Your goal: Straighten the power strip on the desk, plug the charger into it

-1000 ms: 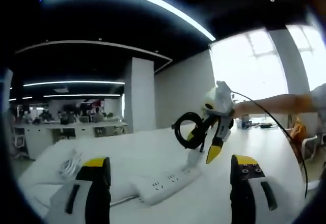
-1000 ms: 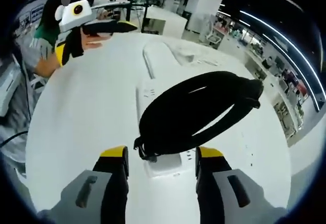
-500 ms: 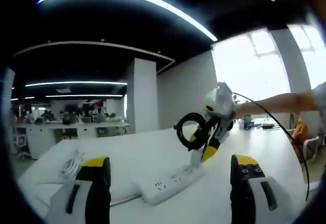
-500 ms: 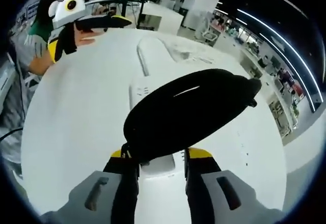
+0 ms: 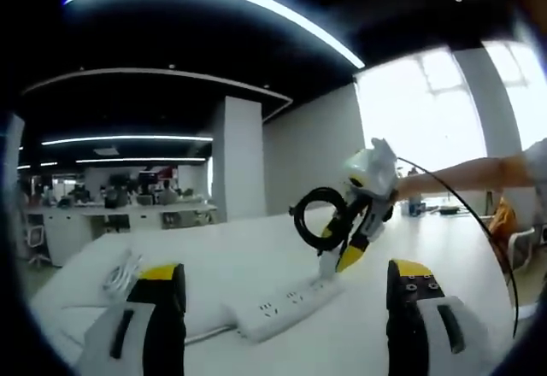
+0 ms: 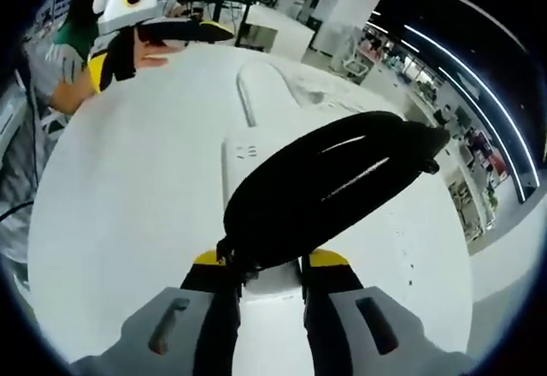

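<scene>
I'm clenching the right gripper (image 6: pixel 263 267) on the charger (image 6: pixel 275 279), aligning its prongs squarely over the power strip (image 5: pixel 282 301); left gripper (image 5: pixel 286 286) is hanging released.

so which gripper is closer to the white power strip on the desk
Right. The right gripper, shut on the white charger block with its black coiled cable, sits at the white power strip's end; the left gripper hangs back, open.
</scene>
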Demonstrator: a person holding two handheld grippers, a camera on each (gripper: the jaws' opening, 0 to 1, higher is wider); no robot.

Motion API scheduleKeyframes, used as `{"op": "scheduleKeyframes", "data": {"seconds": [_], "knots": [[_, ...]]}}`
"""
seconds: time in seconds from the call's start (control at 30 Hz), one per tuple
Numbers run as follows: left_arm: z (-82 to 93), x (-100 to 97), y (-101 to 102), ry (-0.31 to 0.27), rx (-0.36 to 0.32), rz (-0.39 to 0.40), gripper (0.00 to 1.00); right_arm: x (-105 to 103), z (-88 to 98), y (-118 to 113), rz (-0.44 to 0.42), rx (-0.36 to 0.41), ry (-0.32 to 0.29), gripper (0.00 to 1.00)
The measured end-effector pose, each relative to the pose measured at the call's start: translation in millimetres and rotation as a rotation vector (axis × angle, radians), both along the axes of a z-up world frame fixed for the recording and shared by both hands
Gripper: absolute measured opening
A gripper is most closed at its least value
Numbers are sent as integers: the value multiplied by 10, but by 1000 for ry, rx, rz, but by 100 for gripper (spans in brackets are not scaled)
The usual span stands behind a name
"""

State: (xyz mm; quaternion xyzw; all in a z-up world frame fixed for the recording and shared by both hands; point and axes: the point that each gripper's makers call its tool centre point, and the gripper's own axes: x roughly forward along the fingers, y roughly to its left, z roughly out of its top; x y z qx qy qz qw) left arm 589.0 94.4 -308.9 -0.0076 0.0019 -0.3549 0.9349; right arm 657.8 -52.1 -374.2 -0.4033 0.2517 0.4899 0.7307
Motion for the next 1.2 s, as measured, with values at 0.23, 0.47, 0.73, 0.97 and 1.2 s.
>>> {"op": "scheduleKeyframes", "data": {"seconds": [0.23, 0.47, 0.73, 0.97, 1.2], "knots": [[-30, 9, 7, 9, 5, 1, 99, -7, -40, -32, -4, -101, 23, 25], [-64, 32, 31, 20, 8, 11, 99, 61, -46, -22, 24, -112, 151, 23], [-92, 50, 37, 30, 7, 17, 99, 89, -89, -22, -4, -196, 248, 23], [-100, 62, 12, 35, 5, 12, 99, 34, -136, -172, -32, -320, 166, 22], [-155, 69, -28, 45, 19, 4, 99, 5, -163, -94, -21, -294, 115, 23]]}}
